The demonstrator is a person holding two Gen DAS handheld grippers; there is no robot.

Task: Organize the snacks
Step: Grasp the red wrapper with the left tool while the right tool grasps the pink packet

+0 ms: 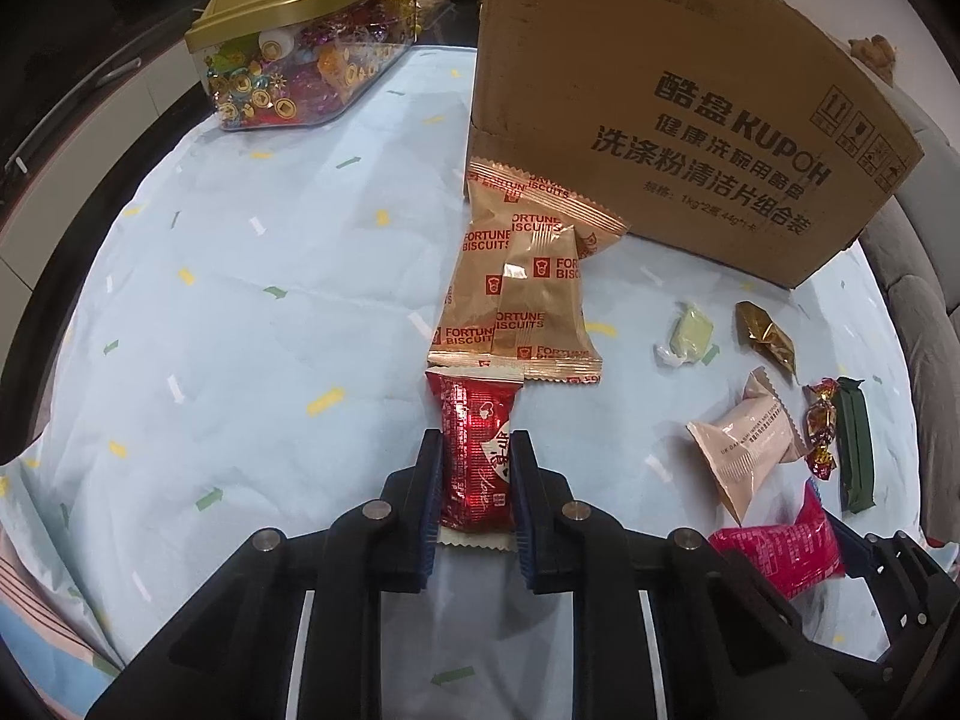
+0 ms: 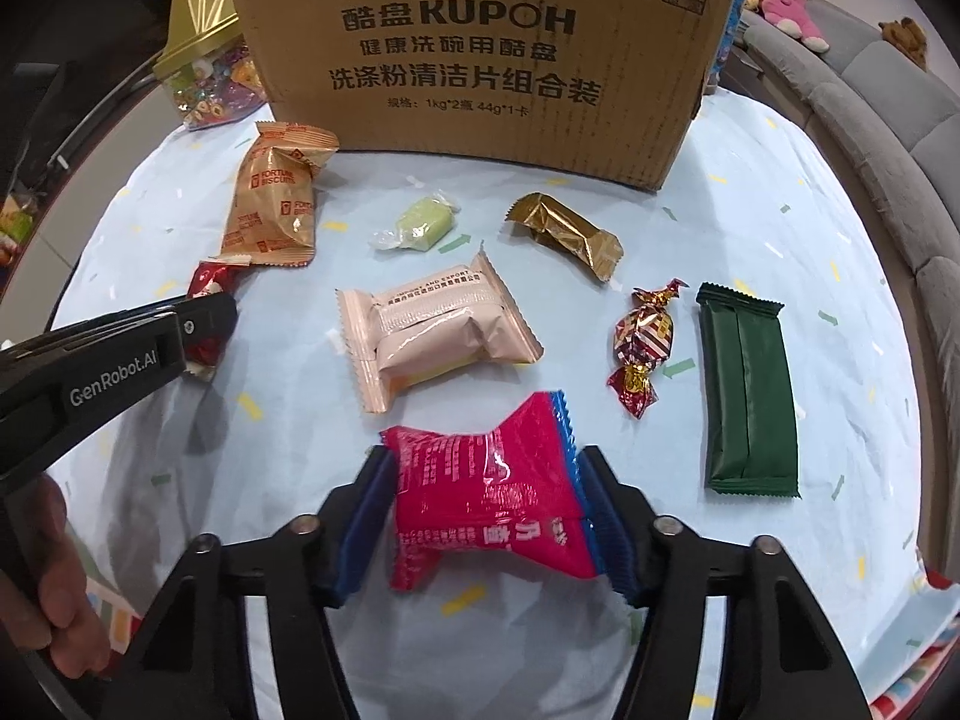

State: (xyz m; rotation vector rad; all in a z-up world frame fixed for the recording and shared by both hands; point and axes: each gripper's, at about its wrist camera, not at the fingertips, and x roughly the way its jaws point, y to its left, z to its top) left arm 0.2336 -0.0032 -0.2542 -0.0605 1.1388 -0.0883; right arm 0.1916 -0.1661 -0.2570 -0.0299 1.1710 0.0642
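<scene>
The surface (image 2: 252, 480), draped in a pale blue cloth flecked with small arrows, carries everything. At its far side stands a large cardboard box (image 2: 480, 60) printed with "KUPOH", its front wall facing both cameras. To the left of the box sits a clear candy container with a gold lid (image 1: 300, 42), filled with bright wrapped sweets.

The left claw (image 1: 477, 450) is closed tight on a red snack packet (image 1: 474, 450); its blue pads press both long sides of the packet, which lies on the cloth just in front of the Fortune Biscuits packs (image 1: 516, 282), a small overlapping pile leaning toward the box's corner. A hand (image 2: 54, 588) grips the handle of this tool at the lower left of the right wrist view.

The right claw (image 2: 489, 504) stands partly closed around a pink snack packet (image 2: 486, 492), whose sides are pinched inward between the two pads so that the wrapper bows into a waist.

Beyond it lie a beige packet (image 2: 438, 330), a dark green bar (image 2: 750, 390) to the right, a gold-wrapped candy (image 2: 564, 234), a striped red twist candy (image 2: 645, 342) between the beige packet and the green bar, and a pale green sweet (image 2: 420, 225) in clear wrap.
</scene>
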